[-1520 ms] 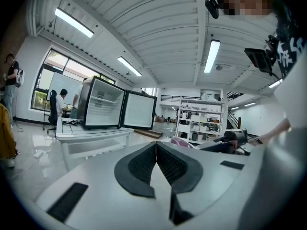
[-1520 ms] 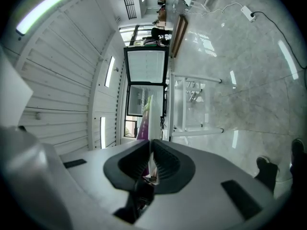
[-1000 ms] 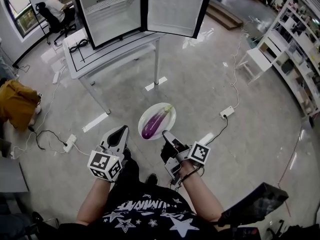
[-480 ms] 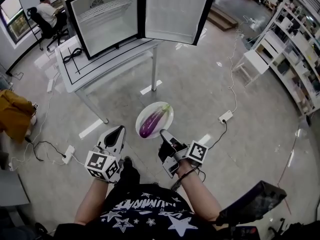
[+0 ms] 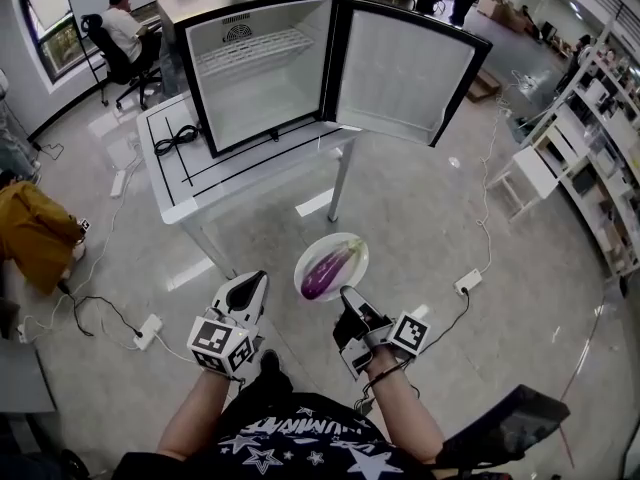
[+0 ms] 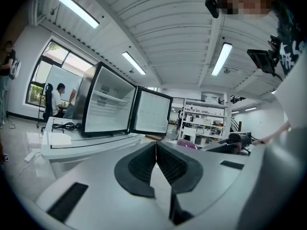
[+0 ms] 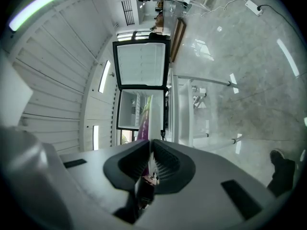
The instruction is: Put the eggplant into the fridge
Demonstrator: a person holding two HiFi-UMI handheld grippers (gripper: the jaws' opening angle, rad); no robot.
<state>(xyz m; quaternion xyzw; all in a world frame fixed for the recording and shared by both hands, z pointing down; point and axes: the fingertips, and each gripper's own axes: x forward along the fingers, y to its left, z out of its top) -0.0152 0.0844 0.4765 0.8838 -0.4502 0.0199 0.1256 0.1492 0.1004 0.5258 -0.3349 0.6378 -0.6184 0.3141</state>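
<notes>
One plate (image 5: 312, 256) edge sits pinched in the right tool (image 5: 347, 295), fridge (image 5: 262, 78) wide open.

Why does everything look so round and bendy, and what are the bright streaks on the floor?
Head view: the wide lens bows the edges of the fridge and the table. Left gripper view: the same fisheye rounding, with dark corners and ceiling lights glaring white. Right gripper view: the picture is turned sideways, the streaks on the floor look like lamp reflections, and the plate is seen edge-on.

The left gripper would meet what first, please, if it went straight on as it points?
Probably the fridge on the table, near its door hinge; depth is unclear.
</notes>
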